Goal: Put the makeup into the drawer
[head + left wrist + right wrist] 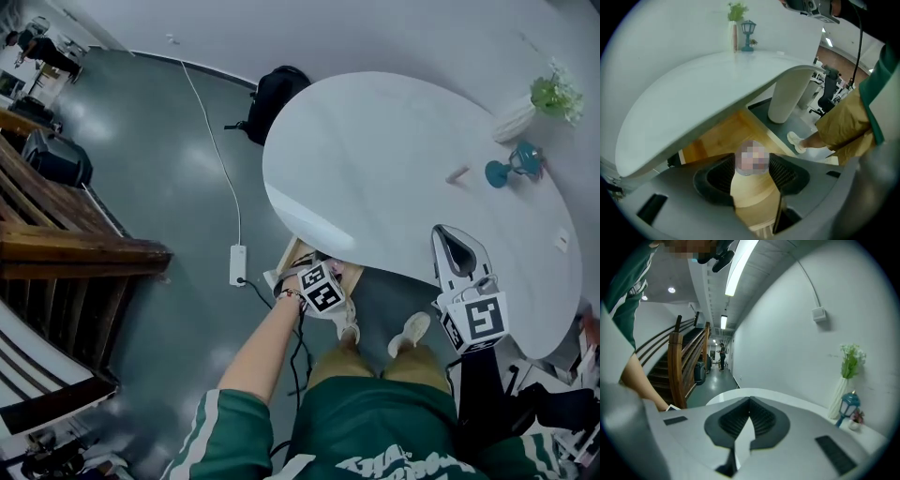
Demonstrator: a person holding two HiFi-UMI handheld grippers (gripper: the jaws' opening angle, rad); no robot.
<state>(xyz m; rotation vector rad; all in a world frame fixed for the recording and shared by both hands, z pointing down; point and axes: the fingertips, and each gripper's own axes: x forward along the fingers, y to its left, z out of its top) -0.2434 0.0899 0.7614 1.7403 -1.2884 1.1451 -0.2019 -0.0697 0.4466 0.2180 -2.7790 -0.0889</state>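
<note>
Left gripper (751, 161) is clamped on the makeup (751, 185) just above the open drawer (715, 140) under the table (693, 93) edge, right gripper (749, 401) pinched empty, and my worry's clipping that edge or the drawer wall and knocking it loose.

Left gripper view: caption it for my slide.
Left tongs grip a cream makeup container over the open wooden drawer.
</note>
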